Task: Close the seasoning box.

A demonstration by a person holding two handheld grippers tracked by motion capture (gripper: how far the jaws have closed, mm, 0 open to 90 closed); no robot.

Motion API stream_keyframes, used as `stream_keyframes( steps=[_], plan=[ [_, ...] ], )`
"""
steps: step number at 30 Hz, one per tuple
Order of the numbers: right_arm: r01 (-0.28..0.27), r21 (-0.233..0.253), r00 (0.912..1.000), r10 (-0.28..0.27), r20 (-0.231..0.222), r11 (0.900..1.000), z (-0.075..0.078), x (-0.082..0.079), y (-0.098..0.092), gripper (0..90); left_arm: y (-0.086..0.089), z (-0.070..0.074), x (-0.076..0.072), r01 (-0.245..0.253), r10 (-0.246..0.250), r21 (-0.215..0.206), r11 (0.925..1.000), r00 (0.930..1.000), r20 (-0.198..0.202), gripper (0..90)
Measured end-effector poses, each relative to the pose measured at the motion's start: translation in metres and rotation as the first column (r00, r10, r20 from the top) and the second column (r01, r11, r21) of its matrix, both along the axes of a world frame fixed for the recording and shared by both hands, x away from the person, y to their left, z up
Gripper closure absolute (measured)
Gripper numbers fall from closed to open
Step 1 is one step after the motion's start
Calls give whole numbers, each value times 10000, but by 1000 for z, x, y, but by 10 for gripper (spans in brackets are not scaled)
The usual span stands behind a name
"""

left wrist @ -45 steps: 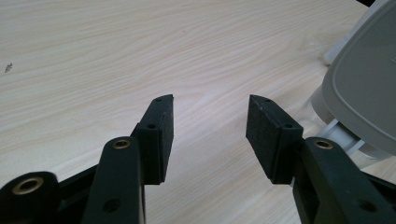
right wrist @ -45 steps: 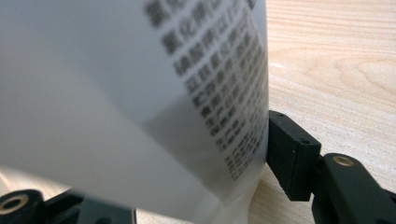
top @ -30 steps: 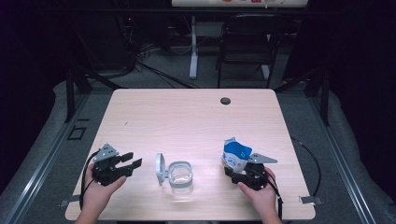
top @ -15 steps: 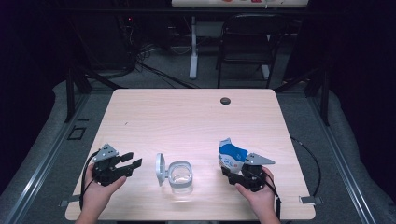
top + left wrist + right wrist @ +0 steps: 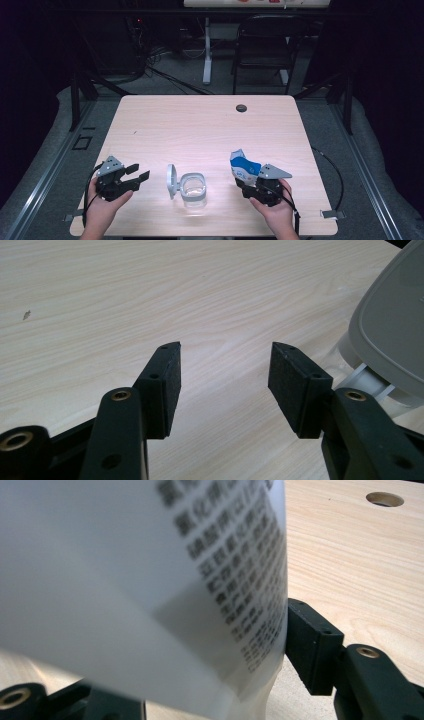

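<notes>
Bench: light wood top, rounded corners, bare over its far half. Round dark hole near the far edge, at about 1 o'clock from centre. Small dark speck at about 9 o'clock. Beyond the far edge, at 12 o'clock, a white post on the floor; a dark chair at 1 o'clock. Loose cables on the floor at 11 o'clock. Grey floor surrounds the bench.

Printed text on the packet only
White packet held in right gripper carries columns of small black Chinese characters, too blurred to read; blue-white print in high view also illegible.
</notes>
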State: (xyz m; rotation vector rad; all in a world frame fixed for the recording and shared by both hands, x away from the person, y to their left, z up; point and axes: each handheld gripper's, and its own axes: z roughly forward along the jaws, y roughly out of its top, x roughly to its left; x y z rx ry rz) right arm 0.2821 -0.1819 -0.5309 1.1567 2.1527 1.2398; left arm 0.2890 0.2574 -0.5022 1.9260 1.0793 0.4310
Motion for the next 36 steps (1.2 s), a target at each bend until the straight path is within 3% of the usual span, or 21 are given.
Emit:
stream_keyframes(
  steps=[11, 14, 16, 21, 36],
  plan=[
    [122, -859, 9981, -69, 614, 9962, 5, 3, 11, 432, 9, -2, -7, -294, 294, 15, 9996, 9996, -49, 465],
    [117, -1472, 9963, 9, 855, 9890, 5, 2, 16, 432, 10, -2, -8, -293, 294, 92, 9995, 9995, -86, 464],
    [51, -1584, 9954, 101, 954, 9874, 4, 2, 19, 432, 11, -2, -8, -291, 292, 102, 9995, 9995, -77, 465],
    [8, -2350, 9914, 299, 1274, 9720, 3, -1, 27, 432, 11, -2, -9, -328, 328, 77, 9994, 9994, -72, 465],
    [-154, -3145, 9819, 737, 1744, 9491, 1, -6, 44, 435, 11, -2, -8, -279, 280, 151, 9995, 9996, -96, 465]
  ],
)
